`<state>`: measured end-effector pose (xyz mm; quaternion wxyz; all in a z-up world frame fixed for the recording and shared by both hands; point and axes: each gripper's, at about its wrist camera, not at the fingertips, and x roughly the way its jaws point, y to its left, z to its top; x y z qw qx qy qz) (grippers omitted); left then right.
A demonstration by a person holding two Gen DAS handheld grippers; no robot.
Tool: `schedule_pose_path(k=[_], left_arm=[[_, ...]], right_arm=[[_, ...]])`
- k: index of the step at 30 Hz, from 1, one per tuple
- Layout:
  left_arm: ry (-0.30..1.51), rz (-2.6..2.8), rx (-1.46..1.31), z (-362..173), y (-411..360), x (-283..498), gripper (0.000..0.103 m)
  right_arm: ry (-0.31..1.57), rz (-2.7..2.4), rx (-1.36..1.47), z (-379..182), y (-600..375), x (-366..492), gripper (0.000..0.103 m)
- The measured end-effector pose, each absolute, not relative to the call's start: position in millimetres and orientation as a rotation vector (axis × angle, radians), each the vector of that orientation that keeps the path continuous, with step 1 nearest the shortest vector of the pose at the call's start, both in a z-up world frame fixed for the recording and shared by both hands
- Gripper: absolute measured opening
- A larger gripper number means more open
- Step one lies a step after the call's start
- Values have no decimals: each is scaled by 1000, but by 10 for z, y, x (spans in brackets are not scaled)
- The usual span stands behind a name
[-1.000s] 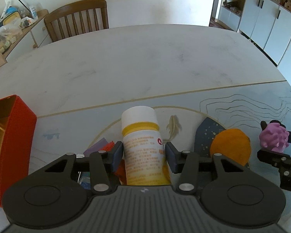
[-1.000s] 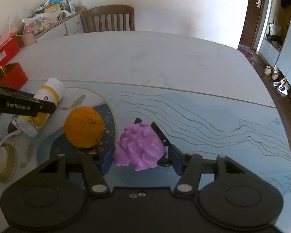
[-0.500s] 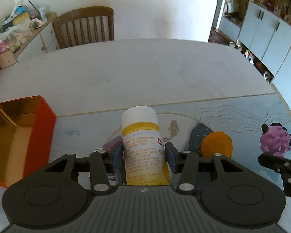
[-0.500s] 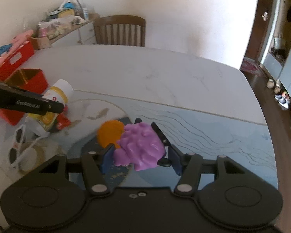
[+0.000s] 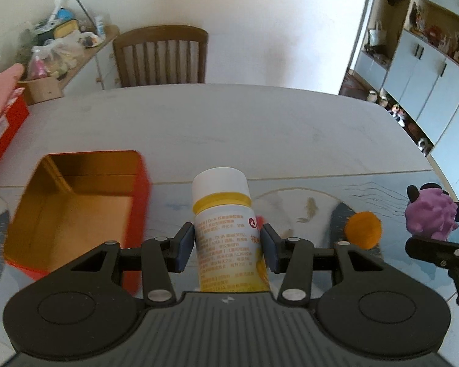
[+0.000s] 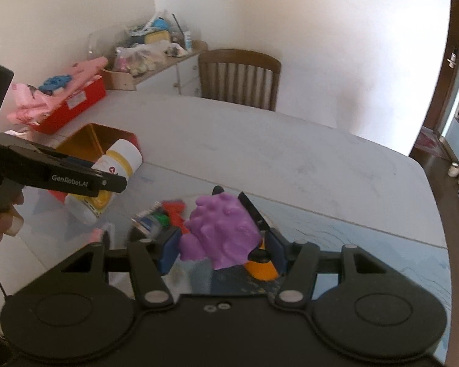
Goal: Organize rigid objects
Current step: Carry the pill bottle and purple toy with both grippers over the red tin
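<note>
My left gripper [image 5: 228,246] is shut on a white bottle with a yellow band [image 5: 223,214] and holds it above the table, just right of an open red tin box with a gold inside [image 5: 73,205]. My right gripper [image 6: 223,249] is shut on a purple knobbly toy [image 6: 220,232], lifted over the blue mat. The toy also shows at the right edge of the left wrist view [image 5: 431,215]. The bottle [image 6: 119,162] and the tin [image 6: 88,140] show at the left of the right wrist view.
An orange [image 5: 362,229] lies on the blue mat. Small red and green toys [image 6: 168,214] lie near the mat's left side. A red crate with pink cloth [image 6: 67,104] stands at the table's far left. A wooden chair [image 5: 160,56] stands behind the table.
Both grippers have risen with their loads. The left one has moved toward the red tin box, which now shows its open inside. The right one has shifted left over the orange.
</note>
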<state>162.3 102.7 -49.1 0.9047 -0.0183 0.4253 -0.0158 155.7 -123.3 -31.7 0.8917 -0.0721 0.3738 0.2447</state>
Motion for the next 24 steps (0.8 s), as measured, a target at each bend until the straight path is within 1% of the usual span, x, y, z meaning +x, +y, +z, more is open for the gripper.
schedule_pose_path(k=[6,15,18,19,24], left_arm=[[864,9,-60,-406,1534,1511,47],[879,39,-73,-440,2195,1466,47],[885,38,-71,-471,2375,1494,42],[884,37,-68,-482,2426,1497,33],[885,14,-29,-591,2630,1647,30]], right_arm=[[762,552,-176,-229,-782,1571,59],[765,595,-192,-239,-113,1582,59],[772,599,-190,-278,85,1628,59],[773,601,-189,-288,142,1641,59],[794,590,-187,-406,429,1769,59]])
